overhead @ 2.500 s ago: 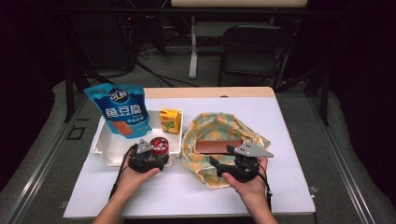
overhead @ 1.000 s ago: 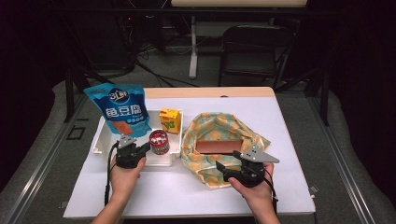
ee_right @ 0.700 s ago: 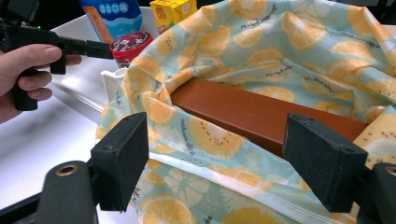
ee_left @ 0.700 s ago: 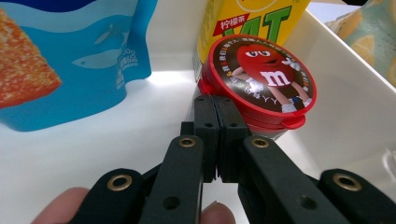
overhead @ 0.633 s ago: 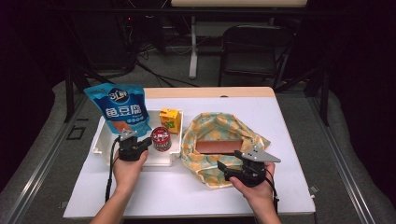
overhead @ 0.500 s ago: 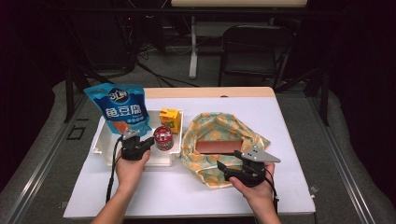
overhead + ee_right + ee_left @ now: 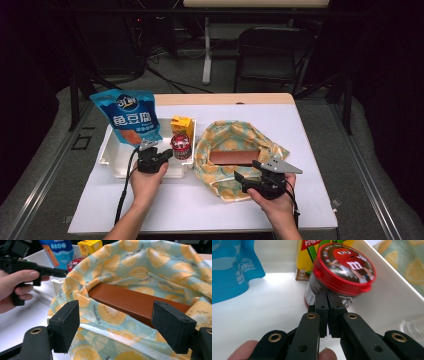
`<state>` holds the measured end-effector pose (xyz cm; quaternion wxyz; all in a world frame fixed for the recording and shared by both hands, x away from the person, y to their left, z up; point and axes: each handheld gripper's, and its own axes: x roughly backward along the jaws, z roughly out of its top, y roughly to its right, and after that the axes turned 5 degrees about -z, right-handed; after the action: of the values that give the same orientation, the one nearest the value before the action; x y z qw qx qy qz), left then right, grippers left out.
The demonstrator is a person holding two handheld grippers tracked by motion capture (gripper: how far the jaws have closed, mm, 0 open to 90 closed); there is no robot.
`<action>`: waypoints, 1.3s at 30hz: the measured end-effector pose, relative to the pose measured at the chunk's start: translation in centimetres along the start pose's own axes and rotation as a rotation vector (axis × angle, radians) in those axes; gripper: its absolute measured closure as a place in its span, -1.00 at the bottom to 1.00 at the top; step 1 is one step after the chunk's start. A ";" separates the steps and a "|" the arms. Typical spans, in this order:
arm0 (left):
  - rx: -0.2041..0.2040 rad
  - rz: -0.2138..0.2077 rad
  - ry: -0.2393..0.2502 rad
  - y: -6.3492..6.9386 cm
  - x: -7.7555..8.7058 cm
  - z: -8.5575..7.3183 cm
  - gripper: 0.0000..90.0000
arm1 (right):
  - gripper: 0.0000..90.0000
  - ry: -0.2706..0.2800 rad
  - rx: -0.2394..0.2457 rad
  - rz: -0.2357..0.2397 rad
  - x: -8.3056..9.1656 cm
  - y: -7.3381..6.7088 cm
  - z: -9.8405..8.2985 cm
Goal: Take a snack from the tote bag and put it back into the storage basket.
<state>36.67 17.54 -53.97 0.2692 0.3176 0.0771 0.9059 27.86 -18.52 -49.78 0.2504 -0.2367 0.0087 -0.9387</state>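
A jar with a red cartoon-candy lid (image 7: 181, 145) (image 7: 342, 267) stands in the white tray (image 7: 116, 167), in front of a yellow drink carton (image 7: 182, 125) (image 7: 308, 255). My left gripper (image 7: 169, 152) (image 7: 327, 293) is shut with nothing held, its tips right at the jar's side below the lid. My right gripper (image 7: 242, 181) (image 7: 125, 327) is open wide at the near edge of a lemon-print cloth (image 7: 225, 172) (image 7: 107, 315). A brown wooden block (image 7: 234, 157) (image 7: 130, 300) lies on that cloth, just beyond the jaws.
A blue snack pouch (image 7: 127, 117) (image 7: 232, 265) leans at the tray's back left. The tray's right wall (image 7: 387, 290) runs between the jar and the cloth. The left hand with its gripper (image 7: 25, 267) appears at the upper left of the right gripper view. A chair (image 7: 272, 50) stands behind the table.
Over the last second my left gripper has slid right along the tray's front, up to the jar. The right gripper has barely moved.
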 end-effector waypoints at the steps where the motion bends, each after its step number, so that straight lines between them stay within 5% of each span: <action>1: 0.000 -0.017 0.004 0.4 0.4 0.0 0.94 | -0.49 0.003 -0.005 0.000 0.1 0.1 0.0; 4: -0.038 -0.034 0.005 1.5 0.4 0.0 0.94 | -0.49 0.010 -0.011 -0.008 0.2 0.4 0.1; 9: -0.003 -0.041 0.010 1.6 -0.4 0.6 0.96 | -0.47 0.008 -0.009 -0.013 0.3 0.4 0.1; 18: -0.016 -0.067 0.025 1.5 0.3 0.2 0.95 | -0.42 0.019 -0.016 -0.011 0.6 0.9 0.2; 25: -0.060 -0.078 0.094 2.6 3.0 -0.4 0.90 | 0.43 0.076 -0.038 -0.006 1.4 2.3 0.6; 31: -0.063 -0.092 0.144 4.1 5.3 -0.6 0.97 | 1.00 0.039 -0.015 -0.084 0.8 3.5 0.6; 39: -0.123 -0.166 0.151 8.1 5.7 -0.6 0.99 | 1.00 -0.016 0.030 -0.121 -1.2 4.4 0.1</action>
<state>29.01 13.80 -48.85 0.3555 0.2239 0.0672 0.9050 30.89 -21.75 -50.86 0.1969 -0.2403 -0.0218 -0.9503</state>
